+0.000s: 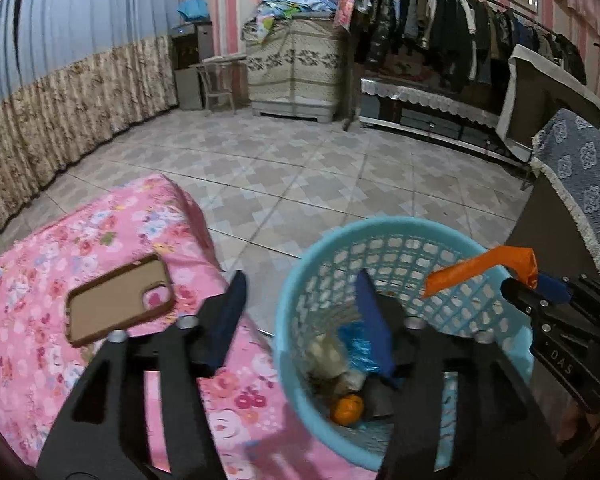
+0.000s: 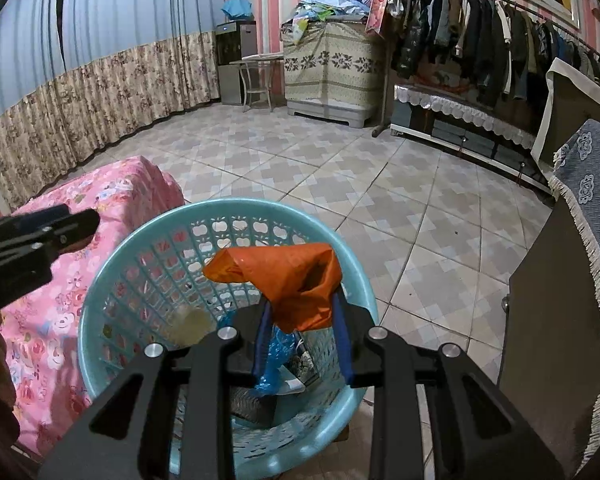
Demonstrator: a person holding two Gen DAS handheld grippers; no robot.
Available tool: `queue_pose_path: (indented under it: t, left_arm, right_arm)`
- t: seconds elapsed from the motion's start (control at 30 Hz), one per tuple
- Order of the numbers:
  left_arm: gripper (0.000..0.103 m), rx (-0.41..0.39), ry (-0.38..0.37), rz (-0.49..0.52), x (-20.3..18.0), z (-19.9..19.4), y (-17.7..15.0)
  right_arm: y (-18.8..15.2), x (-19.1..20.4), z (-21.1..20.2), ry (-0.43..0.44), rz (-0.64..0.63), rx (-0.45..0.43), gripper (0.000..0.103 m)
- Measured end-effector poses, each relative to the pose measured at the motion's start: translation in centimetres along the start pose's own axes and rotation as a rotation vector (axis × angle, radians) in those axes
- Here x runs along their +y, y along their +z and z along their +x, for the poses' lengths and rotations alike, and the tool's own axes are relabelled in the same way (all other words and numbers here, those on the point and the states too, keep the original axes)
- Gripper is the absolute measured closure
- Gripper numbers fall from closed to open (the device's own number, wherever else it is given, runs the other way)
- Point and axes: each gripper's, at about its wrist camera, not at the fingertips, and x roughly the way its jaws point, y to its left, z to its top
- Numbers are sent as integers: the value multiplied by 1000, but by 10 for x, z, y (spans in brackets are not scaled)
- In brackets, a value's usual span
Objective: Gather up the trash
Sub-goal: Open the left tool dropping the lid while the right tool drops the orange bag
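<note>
A light blue lattice basket (image 1: 380, 225) (image 2: 220, 205) stands on the floor beside a pink flowered bed. Inside lie a blue crinkled wrapper (image 1: 356, 346) (image 2: 278, 346), an orange fruit piece (image 1: 346, 410) and some pale scraps. My right gripper (image 2: 300, 304) (image 1: 540, 286) is shut on a crumpled orange wrapper (image 2: 288, 280) (image 1: 484, 266), holding it above the basket's mouth. My left gripper (image 1: 301, 276) (image 2: 80, 220) is open over the basket's left rim, with nothing held between its fingers.
A brown phone case (image 1: 118, 300) lies on the pink bedspread (image 1: 40, 360) at left. A dark cabinet draped in blue patterned cloth (image 2: 588, 208) stands close on the right. Tiled floor (image 2: 340, 168) stretches beyond to a clothes rack (image 2: 480, 32) and curtains.
</note>
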Motion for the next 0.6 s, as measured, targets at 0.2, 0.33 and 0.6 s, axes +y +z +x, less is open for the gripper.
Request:
queue_pose_path:
  t: [0.2, 0.33, 0.6]
  left_arm:
    - [15, -32, 71, -28, 22, -13, -1]
    - [10, -44, 92, -47, 38, -23, -3]
    - [5, -103, 119, -67, 65, -61, -13]
  right_arm:
    - [-3, 13, 8, 12, -10, 18, 74]
    - [-5, 17, 14, 26, -2, 24, 52]
    - [-15, 29, 24, 3, -19, 49, 21]
